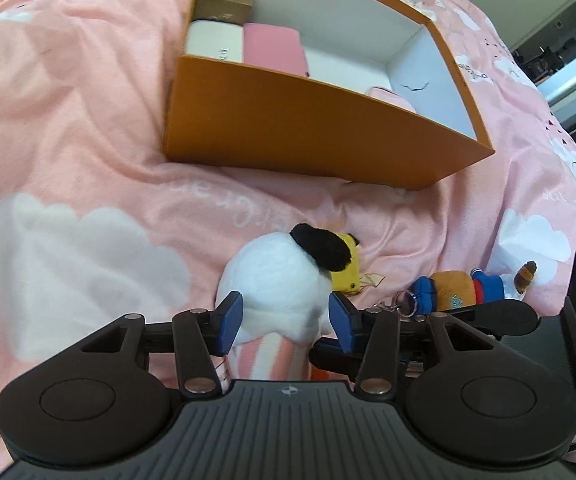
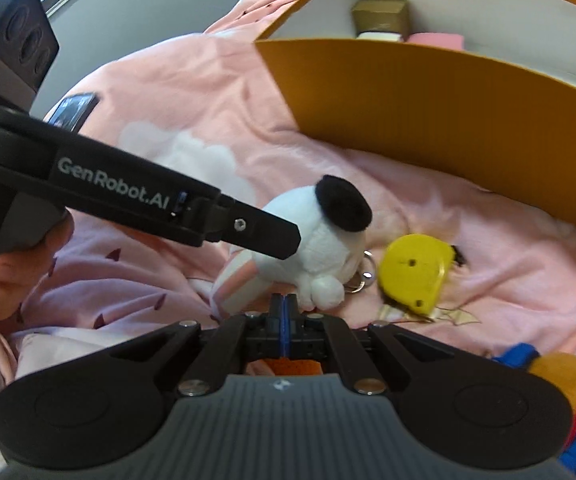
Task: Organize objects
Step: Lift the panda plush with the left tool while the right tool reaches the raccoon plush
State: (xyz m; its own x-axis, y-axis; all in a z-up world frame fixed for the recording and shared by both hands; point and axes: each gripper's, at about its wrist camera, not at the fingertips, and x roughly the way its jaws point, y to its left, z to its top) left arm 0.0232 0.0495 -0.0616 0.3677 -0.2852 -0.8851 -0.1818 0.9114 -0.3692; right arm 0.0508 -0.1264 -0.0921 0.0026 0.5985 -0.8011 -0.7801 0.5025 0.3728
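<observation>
Left hand-held gripper (image 1: 285, 318) tilts downward, blue pads flanking the white plush (image 1: 275, 276).

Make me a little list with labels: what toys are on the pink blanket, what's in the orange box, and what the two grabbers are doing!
surface: pink cloud-print blanket
toys: white plush dog with black ear; yellow plush toy; orange plush in blue clothes
container: open orange cardboard box
in box: brown box, cream item, pink item
left gripper: straddles white dog; pad contact unclear
right gripper: shut, empty, beside the dog
</observation>
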